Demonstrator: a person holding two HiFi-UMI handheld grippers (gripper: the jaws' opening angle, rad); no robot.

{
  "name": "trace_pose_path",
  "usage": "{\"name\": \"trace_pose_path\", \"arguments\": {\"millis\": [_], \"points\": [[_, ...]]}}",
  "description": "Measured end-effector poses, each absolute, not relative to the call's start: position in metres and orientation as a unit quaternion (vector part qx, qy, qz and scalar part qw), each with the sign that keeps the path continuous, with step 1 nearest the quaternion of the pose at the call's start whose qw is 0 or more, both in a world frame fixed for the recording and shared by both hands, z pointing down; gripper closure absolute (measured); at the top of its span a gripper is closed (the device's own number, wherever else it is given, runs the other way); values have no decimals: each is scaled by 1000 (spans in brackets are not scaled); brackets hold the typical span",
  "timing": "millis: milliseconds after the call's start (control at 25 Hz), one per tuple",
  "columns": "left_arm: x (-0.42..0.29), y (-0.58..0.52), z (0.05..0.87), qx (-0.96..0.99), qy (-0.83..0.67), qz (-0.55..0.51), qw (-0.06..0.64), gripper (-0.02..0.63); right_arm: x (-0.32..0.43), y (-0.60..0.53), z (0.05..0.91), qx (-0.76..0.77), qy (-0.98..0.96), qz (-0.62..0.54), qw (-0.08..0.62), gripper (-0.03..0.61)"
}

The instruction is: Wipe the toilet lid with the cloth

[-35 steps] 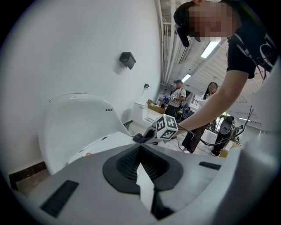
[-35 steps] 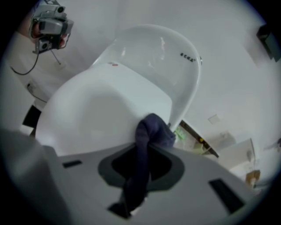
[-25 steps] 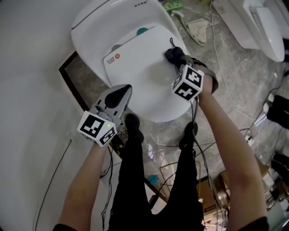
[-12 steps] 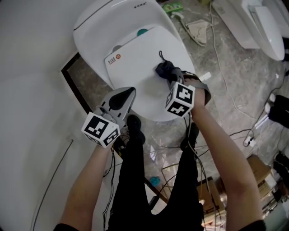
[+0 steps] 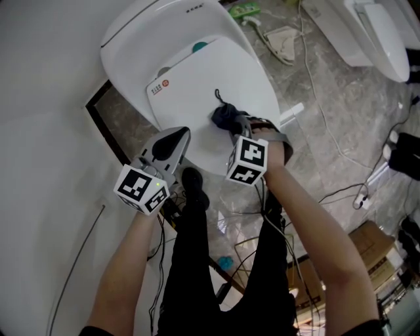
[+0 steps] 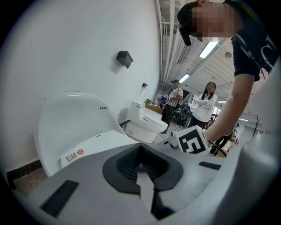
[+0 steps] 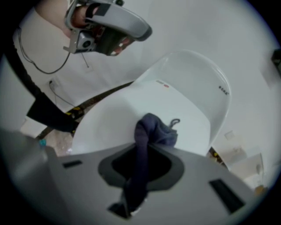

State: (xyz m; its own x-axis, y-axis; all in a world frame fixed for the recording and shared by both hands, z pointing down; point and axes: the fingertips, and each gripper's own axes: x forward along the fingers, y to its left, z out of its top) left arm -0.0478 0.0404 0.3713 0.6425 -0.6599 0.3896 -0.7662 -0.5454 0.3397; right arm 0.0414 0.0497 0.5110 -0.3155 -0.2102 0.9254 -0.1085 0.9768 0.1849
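Observation:
The white toilet lid (image 5: 197, 85) is down, with a red-marked sticker near its hinge. A dark blue cloth (image 5: 222, 116) lies bunched on the lid's middle right, and my right gripper (image 5: 232, 126) is shut on it. In the right gripper view the cloth (image 7: 157, 130) runs back between the jaws of the right gripper (image 7: 141, 154) and rests on the lid (image 7: 118, 118). My left gripper (image 5: 180, 134) hovers over the lid's front left edge, shut and holding nothing. The left gripper (image 6: 142, 166) looks along the lid (image 6: 94, 141) towards the right gripper's marker cube (image 6: 193, 140).
A white wall runs along the left. Grey marbled floor carries cables (image 5: 328, 131), a crumpled white sheet (image 5: 283, 38) and a green item (image 5: 244, 8). A second toilet (image 5: 371, 33) stands at the top right. People (image 6: 206, 103) stand far off. My shoes (image 5: 194, 187) are at the bowl's front.
My right gripper has dragged the cloth from the lid's right rear edge leftward and nearer, onto the lid's middle. The left gripper has hardly moved.

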Motion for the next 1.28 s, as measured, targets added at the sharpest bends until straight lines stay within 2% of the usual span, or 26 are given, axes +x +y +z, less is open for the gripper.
{"name": "trace_pose_path", "arguments": {"millis": [1280], "points": [[-37, 53, 372, 875, -403, 107, 246, 598, 7, 179, 522, -1, -823, -38, 567, 512]]}}
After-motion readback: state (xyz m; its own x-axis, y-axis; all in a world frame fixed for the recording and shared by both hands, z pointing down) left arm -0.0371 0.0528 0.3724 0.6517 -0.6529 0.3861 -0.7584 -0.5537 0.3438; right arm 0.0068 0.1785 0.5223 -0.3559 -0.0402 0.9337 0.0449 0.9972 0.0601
